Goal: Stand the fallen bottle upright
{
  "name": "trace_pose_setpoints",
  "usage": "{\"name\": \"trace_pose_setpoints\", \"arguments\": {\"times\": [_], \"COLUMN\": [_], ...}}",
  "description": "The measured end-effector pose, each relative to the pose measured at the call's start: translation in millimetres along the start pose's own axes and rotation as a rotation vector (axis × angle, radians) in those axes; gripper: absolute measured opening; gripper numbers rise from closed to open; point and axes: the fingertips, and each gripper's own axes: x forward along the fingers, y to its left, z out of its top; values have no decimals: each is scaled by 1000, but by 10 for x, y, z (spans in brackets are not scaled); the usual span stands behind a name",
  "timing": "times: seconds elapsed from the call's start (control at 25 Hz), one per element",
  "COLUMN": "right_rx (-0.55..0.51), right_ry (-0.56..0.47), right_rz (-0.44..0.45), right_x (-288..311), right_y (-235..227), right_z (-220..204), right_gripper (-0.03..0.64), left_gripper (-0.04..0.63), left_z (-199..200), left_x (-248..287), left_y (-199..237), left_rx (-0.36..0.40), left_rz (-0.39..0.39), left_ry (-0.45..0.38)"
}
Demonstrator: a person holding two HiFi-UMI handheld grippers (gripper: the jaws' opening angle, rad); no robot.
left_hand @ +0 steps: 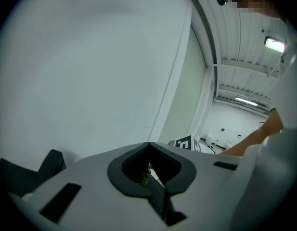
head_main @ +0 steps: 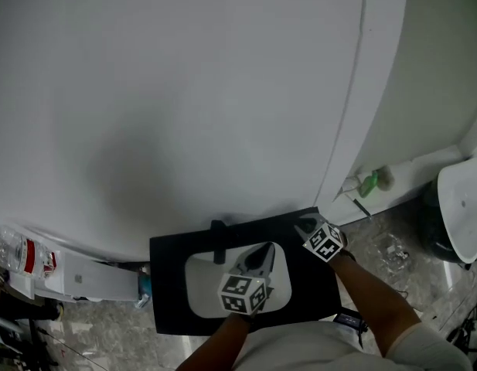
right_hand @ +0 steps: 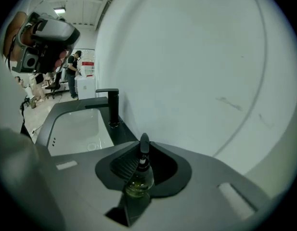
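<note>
In the right gripper view, a small clear bottle point(right_hand: 138, 177) holding yellowish liquid, with a black pump top, sits between the jaws of my right gripper point(right_hand: 144, 143). The pads press on its body and it is lifted off the counter. From the head view, the right gripper point(head_main: 304, 227) hangs over the right rear part of the black counter point(head_main: 168, 284), and the bottle itself is hidden there. My left gripper point(head_main: 259, 258) hovers over the white sink basin point(head_main: 203, 280). Its tips point(left_hand: 148, 144) meet with nothing between them.
A black faucet point(head_main: 218, 243) stands at the back of the basin, close to the white wall point(head_main: 184, 91). On the floor are a green object point(head_main: 369, 182), a white bin point(head_main: 462, 211) at the right, and plastic bottles point(head_main: 25, 255) at the left. People stand far off point(right_hand: 71, 73).
</note>
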Motion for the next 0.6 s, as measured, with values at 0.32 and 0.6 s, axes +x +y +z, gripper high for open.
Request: {"name": "trace_pose_setpoints", "arguments": {"times": [0.32,0.6], "right_rx": [126,176], "right_ry": [-1,19], "right_rz": [-34,-41], "right_x": [-232,-644], "right_y": [-257,-98], "right_z": [-275,5], "right_gripper": [67,106], "left_gripper": [8,8], "left_z": [121,307], "left_x": [339,317], "left_y": [-353,-374], "left_rx": [47,55], "left_rz": [-38,-27], "left_ry": [8,-28]}}
